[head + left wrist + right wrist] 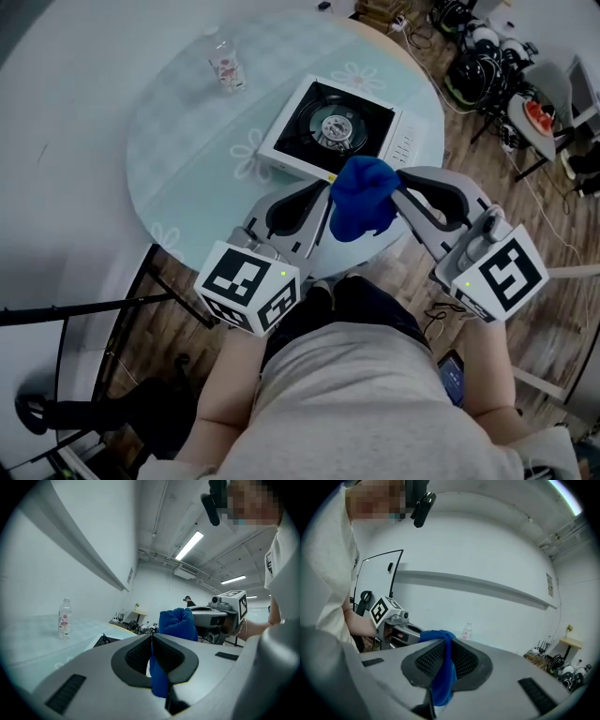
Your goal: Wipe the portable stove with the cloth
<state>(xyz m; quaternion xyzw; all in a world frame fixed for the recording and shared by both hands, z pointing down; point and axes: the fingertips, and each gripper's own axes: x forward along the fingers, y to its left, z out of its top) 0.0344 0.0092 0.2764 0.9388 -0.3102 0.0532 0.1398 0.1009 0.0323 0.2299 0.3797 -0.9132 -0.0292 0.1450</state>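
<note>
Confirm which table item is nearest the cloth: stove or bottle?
The portable stove: its near edge sits right by the blue cloth; the bottle stands apart, far left on the table.

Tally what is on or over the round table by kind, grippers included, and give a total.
portable stove: 1
bottle: 1
cloth: 1
grippers: 2, the left gripper and the right gripper, each with its jaws shut on the cloth
Total: 5
</note>
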